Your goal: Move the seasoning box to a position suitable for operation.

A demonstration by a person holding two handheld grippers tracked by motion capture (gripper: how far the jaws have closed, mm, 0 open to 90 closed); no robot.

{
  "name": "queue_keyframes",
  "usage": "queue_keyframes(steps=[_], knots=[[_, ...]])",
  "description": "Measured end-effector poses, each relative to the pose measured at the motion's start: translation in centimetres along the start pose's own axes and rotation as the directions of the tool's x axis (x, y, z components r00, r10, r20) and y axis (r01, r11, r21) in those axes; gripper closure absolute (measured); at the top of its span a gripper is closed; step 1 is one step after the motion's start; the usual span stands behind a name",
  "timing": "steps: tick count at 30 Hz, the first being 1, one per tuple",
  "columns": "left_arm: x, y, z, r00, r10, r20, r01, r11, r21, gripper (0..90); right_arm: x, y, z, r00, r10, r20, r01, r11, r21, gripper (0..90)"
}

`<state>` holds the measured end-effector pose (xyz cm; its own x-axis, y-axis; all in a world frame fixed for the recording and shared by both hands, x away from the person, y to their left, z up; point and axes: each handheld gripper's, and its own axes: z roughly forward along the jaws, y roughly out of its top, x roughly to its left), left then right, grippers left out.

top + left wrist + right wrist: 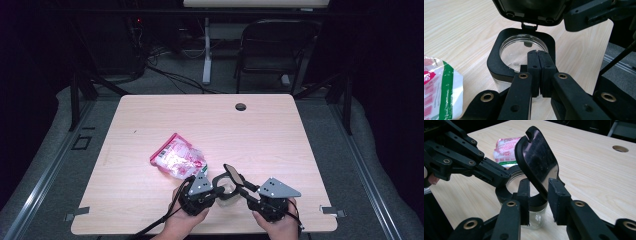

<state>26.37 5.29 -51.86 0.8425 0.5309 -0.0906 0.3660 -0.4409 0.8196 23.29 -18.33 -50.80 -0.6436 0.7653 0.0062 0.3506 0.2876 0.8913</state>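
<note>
A small clear glass jar with a black collar stands near the table's front edge. Its hinged black lid is tipped up and open. My left gripper reaches in from the left and is shut on the near side of the collar, seen close in the left gripper view. My right gripper comes from the right. In the right gripper view its jaws stand on either side of the lid. The lid leans on one finger, with a gap to the other.
A crinkled pink, white and green snack bag lies just behind and left of the jar on the light wooden table. A cable hole sits near the far edge. A dark chair stands beyond the table.
</note>
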Motion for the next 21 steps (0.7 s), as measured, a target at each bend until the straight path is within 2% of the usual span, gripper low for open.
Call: queue_keyframes(steps=[9,21], knots=[[0.0,0.0,0.0,1.0,0.003,0.0,-0.003,1.0,0.0,88.6,-0.4,0.0,-0.5,0.9999,0.013,0.008,-0.012,0.9994,-0.031,77.6],[0.0,0.0,0.0,1.0,0.003,0.001,-0.003,1.0,0.0,88.7,-1.4,-0.3,-1.3,0.9965,0.076,0.036,-0.074,0.9958,-0.054,82.4]])
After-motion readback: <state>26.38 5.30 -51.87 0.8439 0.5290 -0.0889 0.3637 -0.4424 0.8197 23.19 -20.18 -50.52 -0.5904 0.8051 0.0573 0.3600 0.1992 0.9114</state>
